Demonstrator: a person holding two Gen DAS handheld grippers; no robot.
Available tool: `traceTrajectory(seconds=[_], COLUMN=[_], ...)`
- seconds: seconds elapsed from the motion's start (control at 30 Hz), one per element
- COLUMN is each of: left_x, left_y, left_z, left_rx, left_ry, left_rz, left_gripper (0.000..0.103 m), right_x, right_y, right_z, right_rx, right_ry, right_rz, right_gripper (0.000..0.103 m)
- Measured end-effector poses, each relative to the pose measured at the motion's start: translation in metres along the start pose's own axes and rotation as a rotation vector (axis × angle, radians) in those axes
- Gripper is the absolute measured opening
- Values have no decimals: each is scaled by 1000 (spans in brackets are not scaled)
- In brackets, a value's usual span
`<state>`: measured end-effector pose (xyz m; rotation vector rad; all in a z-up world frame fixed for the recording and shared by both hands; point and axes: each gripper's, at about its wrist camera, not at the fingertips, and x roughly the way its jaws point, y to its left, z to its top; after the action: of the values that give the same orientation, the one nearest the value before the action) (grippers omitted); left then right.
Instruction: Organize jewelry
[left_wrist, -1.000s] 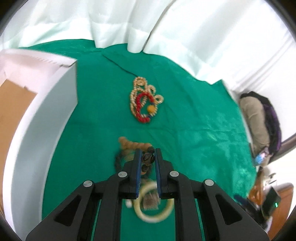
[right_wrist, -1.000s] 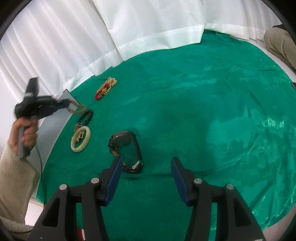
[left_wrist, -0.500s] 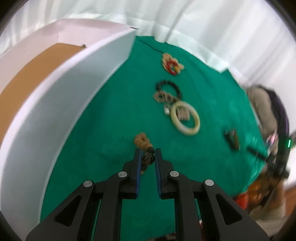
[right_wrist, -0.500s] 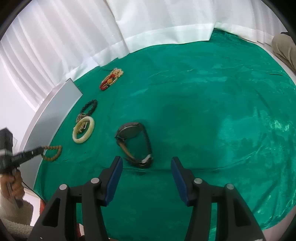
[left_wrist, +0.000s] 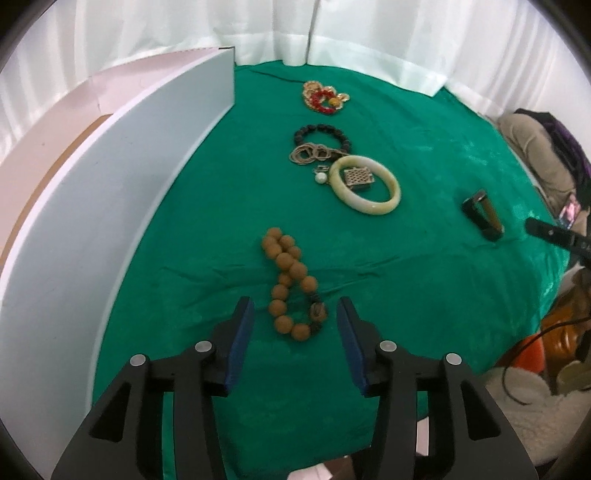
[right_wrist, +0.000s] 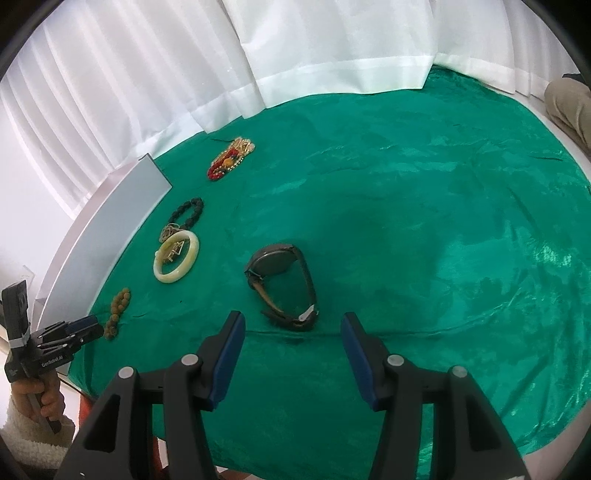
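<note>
The left claw (left_wrist: 293, 325) is released, its two blue-padded fingers (left_wrist: 240, 338) spread wide with nothing gripped. The brown bead bracelet (left_wrist: 290, 282) lies on the green cloth (left_wrist: 229, 192) covering the worktop, its near end sitting between the fingertips and touching neither one; the rest of the strand trails away from the claw in a loose double line. One darker, patterned bead sits at the near right of the loop. To the left of the claw and the bracelet stands the white wall of an open box (left_wrist: 122, 177), its brown floor partly visible beyond the rim.

Farther out from the bracelet lies a pale jade-coloured bangle (left_wrist: 365, 184) with a small metal pendant (left_wrist: 357, 178) inside its ring. Just beyond the bangle a tangle of thin gold chain (left_wrist: 308, 153) touches a black bead bracelet (left_wrist: 321, 134). Well past these, near the white curtain (left_wrist: 332, 33), sits a heap of red beads and gold chain (left_wrist: 325, 98).

The right claw (right_wrist: 293, 349) is likewise released, fingers apart and holding nothing. A wristwatch (right_wrist: 282, 282) with a dark face and brown strap lies on its side on the cloth just ahead of it, the clasp end nearest the fingertips and not touching them. From this view the left claw (right_wrist: 86, 328) shows at the far left, held in a hand (right_wrist: 35, 397), with the brown bead bracelet (right_wrist: 117, 308) lying at its tips beside the box wall (right_wrist: 110, 229).
</note>
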<state>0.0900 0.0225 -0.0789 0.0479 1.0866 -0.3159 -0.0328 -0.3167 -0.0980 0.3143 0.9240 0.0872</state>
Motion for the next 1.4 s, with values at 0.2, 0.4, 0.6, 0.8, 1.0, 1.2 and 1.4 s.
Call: traceTrajectory(seconds=[0.2, 0.4, 0.6, 0.8, 1.0, 1.2, 1.4], left_x=[19, 32, 25, 26, -9, -77, -160], left_y=[-9, -17, -7, 1, 4, 12, 51], left_z=[5, -1, 0, 2, 17, 42, 54], left_rx=[23, 42, -17, -50, -86, -143, -219], left_ry=[35, 53, 39, 37, -29, -157, -327], left_rz=[91, 106, 50, 24, -43, -139, -116], left_gripper=[62, 24, 12, 11, 11, 11, 11], right_x=[-8, 3, 33, 74, 59, 18, -20], right_y=[4, 23, 38, 44, 45, 69, 142], right_z=[7, 10, 20, 26, 41, 54, 93], right_rx=[-43, -207, -313, -396, -345, -338, -390], right_ry=[-12, 59, 129, 218, 172, 99, -19], right_rz=[-17, -52, -91, -146, -68, 22, 221], right_gripper=[55, 55, 55, 55, 41, 40, 40])
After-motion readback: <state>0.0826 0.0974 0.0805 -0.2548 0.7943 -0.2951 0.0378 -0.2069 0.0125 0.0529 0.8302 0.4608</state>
